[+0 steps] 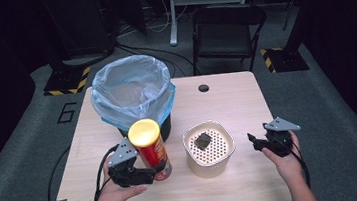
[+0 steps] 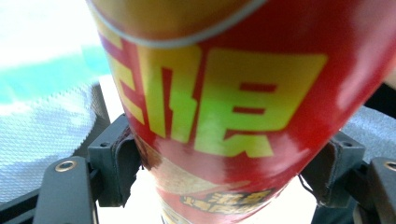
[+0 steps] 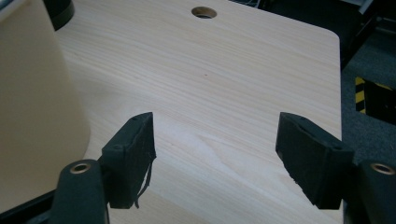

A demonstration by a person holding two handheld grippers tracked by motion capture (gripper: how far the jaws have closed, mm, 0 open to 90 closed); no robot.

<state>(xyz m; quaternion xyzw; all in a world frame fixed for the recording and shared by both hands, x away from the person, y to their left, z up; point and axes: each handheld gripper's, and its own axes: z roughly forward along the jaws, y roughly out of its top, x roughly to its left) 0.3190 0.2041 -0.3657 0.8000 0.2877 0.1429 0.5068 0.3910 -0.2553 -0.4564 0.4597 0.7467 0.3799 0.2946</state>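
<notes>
Jaws of the left gripper (image 1: 158,172) pinch a red chip can (image 1: 150,148) near the table's (image 1: 226,95) front-left corner; the right gripper (image 1: 252,139) hangs with jaws spread, holding nothing.

Upright with a yellow lid, the can stands on the wooden table just in front of a black bin lined with a blue bag (image 1: 132,93). Beside it, toward the front edge, sits a cream perforated container (image 1: 208,148) with a dark lump inside. The right gripper hovers near the table's right edge.
</notes>
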